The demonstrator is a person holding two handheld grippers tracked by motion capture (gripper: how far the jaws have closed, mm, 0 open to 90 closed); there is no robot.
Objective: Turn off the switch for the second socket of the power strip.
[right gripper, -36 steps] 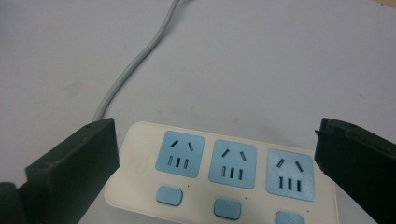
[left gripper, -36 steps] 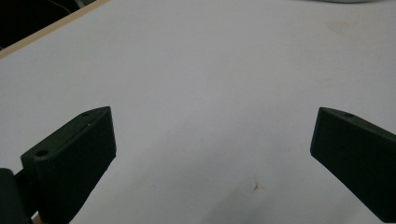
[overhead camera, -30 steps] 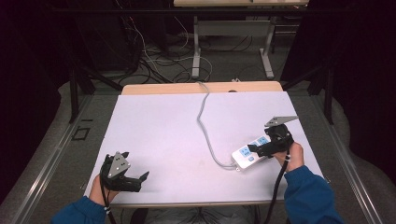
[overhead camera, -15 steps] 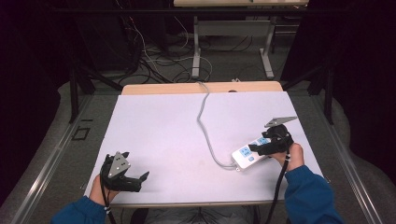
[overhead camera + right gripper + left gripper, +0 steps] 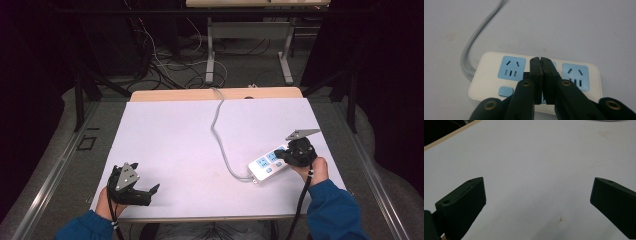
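Counts first: 2 grippers, 1 power strip, 1 grey cord, 1 table w/ a white top.

Going left to right in the high view. Left gripper (image 5: 145, 191) sits at the near-left corner of the table (image 5: 175, 135), held by a hand in a blue sleeve (image 5: 82, 229). Its jaws are spread wide, nothing btwn them; left gripper view shows just bare white tabletop (image 5: 536, 157) in the gap, plus a tiny brownish speck.

Middle: grey cord (image 5: 218, 131) comes over the far edge, snakes down the table & enters the strip's near-left end.

Right side: white power strip (image 5: 265, 164) lies flat near the right edge, closer to the near side. Long axis runs diagonal, cord end pointing near-left, other end far-right. The right gripper view shows the power strip (image 5: 491, 75) w/ 3 blue socket faces, middle one mostly hidden, and a blue button by the cord end.

Right gripper (image 5: 280, 155) is over the strip's far-right part. Right gripper (image 5: 540, 60) jaws pressed together, nothing btwn them, tips over the middle socket. Can't tell if they touch it.
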